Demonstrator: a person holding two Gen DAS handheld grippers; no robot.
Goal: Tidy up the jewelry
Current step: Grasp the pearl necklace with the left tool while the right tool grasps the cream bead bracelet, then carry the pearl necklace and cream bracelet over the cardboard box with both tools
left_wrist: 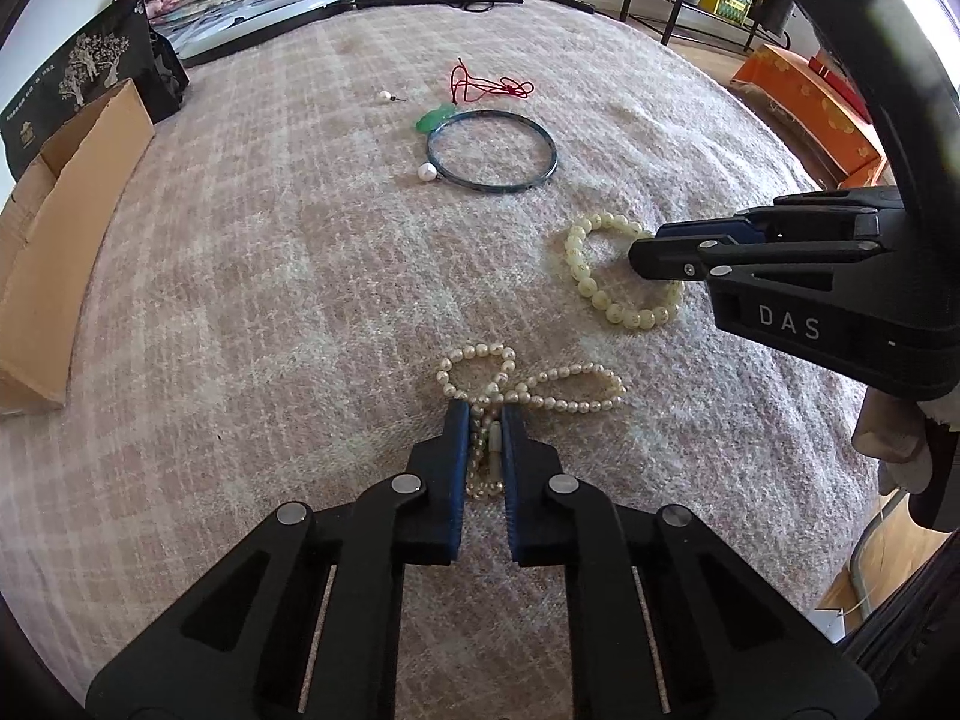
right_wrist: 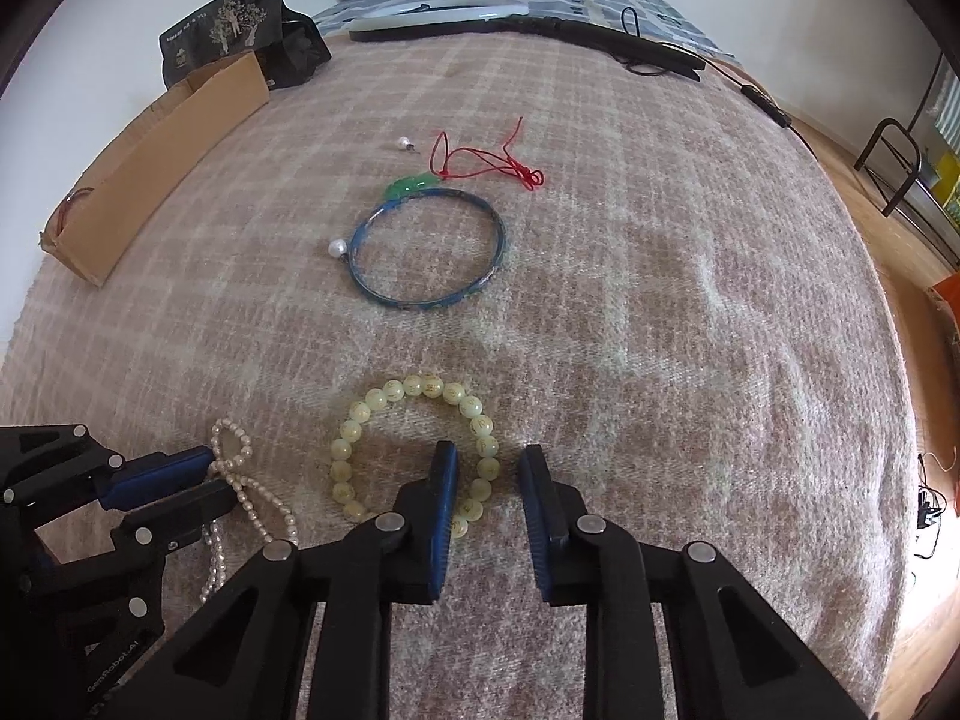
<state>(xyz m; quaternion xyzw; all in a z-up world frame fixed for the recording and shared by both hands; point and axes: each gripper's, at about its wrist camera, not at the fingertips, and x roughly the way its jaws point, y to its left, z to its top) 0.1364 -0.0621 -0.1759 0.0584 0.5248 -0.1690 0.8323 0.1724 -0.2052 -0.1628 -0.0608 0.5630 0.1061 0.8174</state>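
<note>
now the left gripper (left_wrist: pixel 485 420) is seen pointing steeply down at a pink checked blanket (left_wrist: pixel 270 300), its blue pads pressed together on bunched strands of a pearl necklace (left_wrist: pixel 534 396); two loops of the necklace are spread on the blanket just beyond the fingertips, and a short run of pearls shows behind the pads. the right gripper (right_wrist: pixel 487 462) is set down over the near right side of a pale yellow bead bracelet (right_wrist: pixel 420 387), which lies flat just beside the necklace. its jaws are left narrowly apart with that side of the bracelet between them: the beads are seen against the left pad, while a strip of bare blanket shows before the other pad, so no firm pinch can be confirmed. farther up the blanket, well apart from both grippers, a blue bangle (left_wrist: pixel 492 150) is laid flat. a loose pearl earring (left_wrist: pixel 426 172) touches its rim on one side, and a green pendant (left_wrist: pixel 433 118) on a tangled red cord (left_wrist: pixel 492 84) rests at its far edge. a second pearl earring (left_wrist: pixel 382 97) lies alone near the cord. an open cardboard box (left_wrist: pixel 72 228) is placed along the blanket's left edge, with a black bag (left_wrist: pixel 78 72) behind it.
</note>
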